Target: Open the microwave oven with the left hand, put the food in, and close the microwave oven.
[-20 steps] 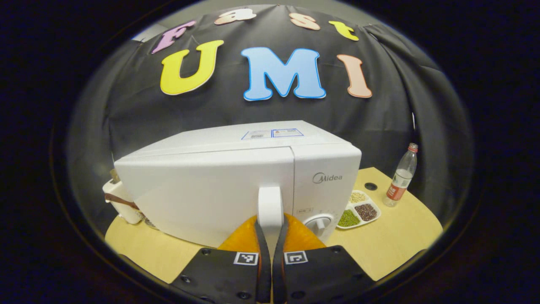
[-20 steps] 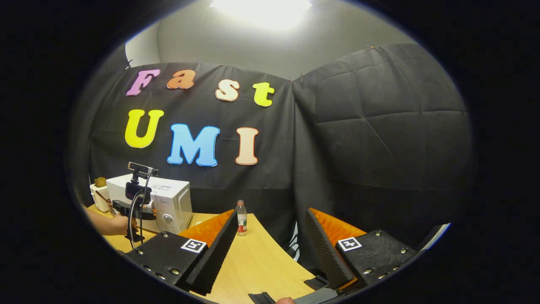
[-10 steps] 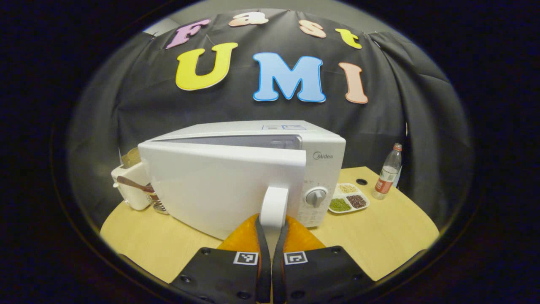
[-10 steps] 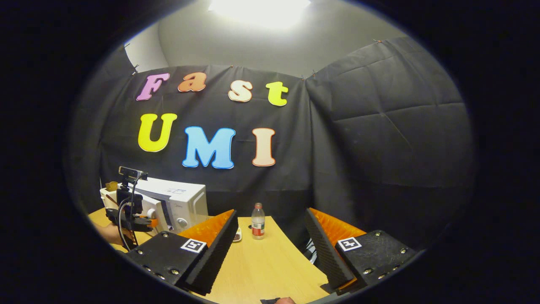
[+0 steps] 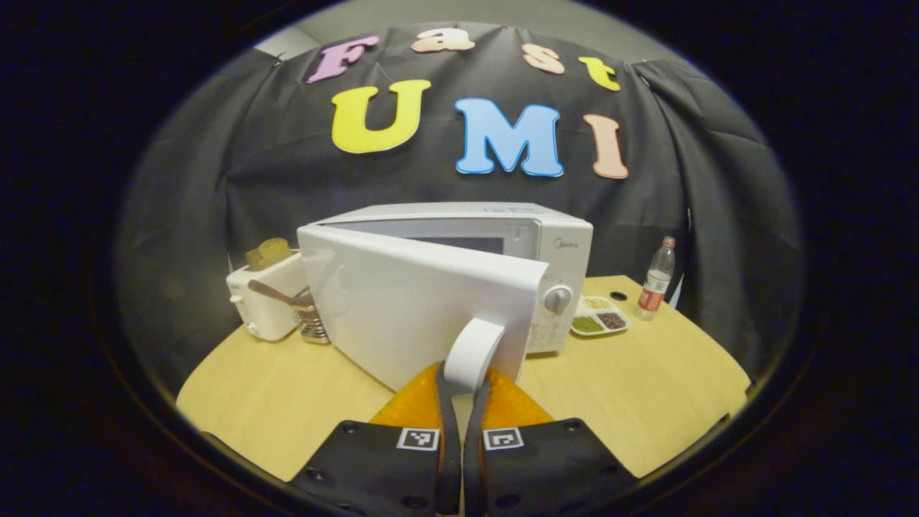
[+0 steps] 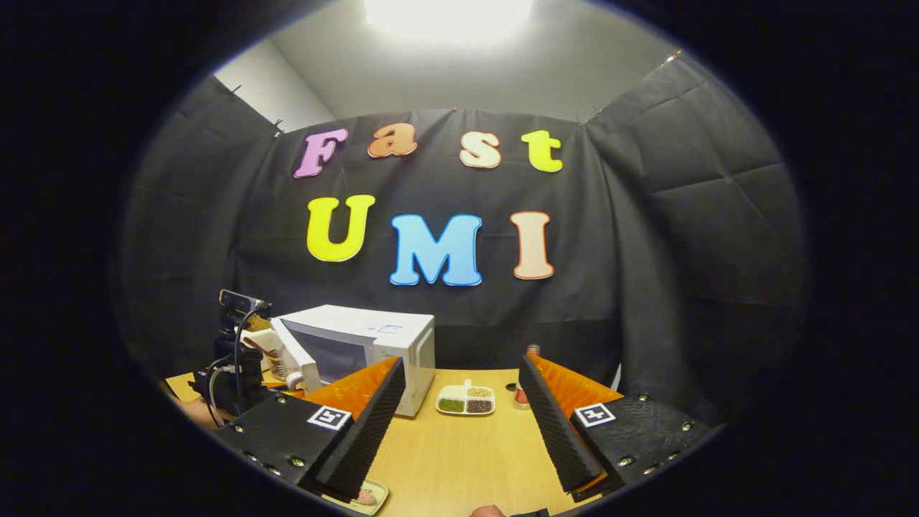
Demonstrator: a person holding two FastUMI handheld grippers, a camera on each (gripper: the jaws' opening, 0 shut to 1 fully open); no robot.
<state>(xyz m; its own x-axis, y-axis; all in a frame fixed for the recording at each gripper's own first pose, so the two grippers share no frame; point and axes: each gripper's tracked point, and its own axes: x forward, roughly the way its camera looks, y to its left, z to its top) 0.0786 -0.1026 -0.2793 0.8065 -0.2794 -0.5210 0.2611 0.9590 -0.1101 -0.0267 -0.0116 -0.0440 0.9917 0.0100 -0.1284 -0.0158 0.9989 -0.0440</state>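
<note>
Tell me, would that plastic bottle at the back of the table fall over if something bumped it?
Probably. The bottle is tall and narrow and stands upright on a small base, so a bump near its cap would likely tip it. It looks partly empty, so likely light, and being round, it might roll across the table.

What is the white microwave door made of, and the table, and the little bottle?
Microwave door: looks like smooth white plastic or painted metal, with a soft sheen. Table: pale wood or wood-look board, faint grain. Bottle: clear plastic, probably, since it is see-through with a cap.
</note>
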